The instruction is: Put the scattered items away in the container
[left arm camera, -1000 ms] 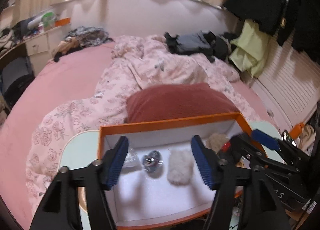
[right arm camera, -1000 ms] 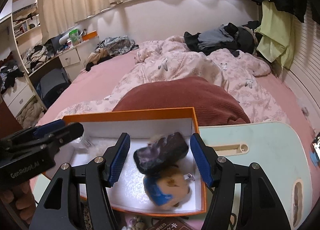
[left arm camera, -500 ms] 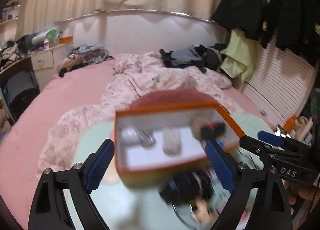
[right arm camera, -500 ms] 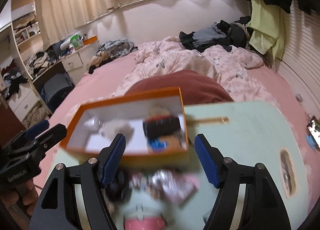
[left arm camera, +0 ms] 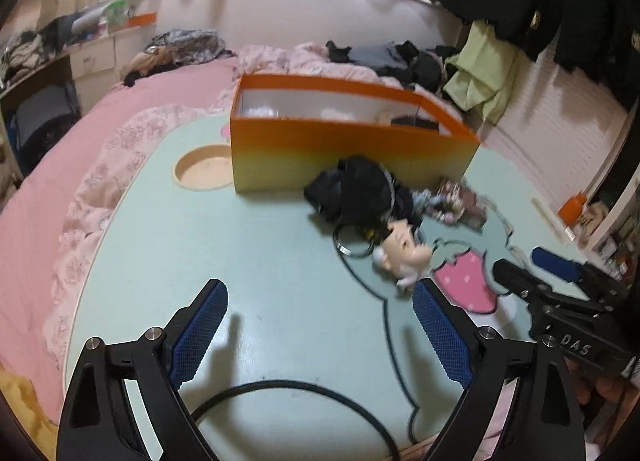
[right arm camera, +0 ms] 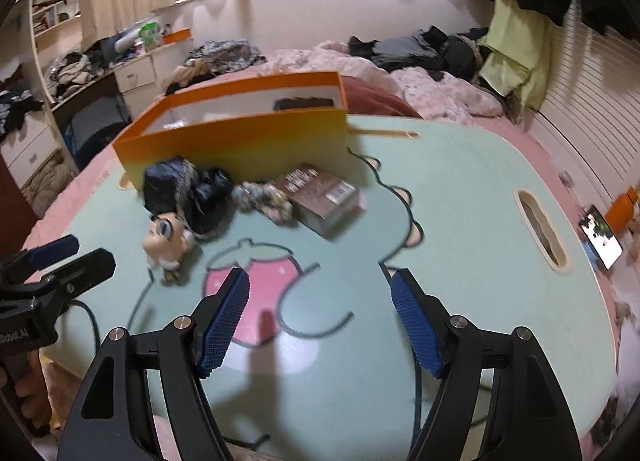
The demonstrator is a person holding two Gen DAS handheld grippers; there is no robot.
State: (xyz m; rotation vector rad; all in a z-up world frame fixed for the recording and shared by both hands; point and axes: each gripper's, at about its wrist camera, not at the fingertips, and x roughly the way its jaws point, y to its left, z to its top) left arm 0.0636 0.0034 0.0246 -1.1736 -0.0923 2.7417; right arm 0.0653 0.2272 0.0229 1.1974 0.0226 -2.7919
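Black grippers [left arm camera: 320, 301], blue ribbed pads [right arm camera: 226, 315]

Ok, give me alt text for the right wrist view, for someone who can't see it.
The open, empty right gripper hovers over a pale green table, facing loose items in front of an orange box: a doll head, black bundle, and brown box. The left gripper shows at the left edge; an untidy bedroom lies behind.
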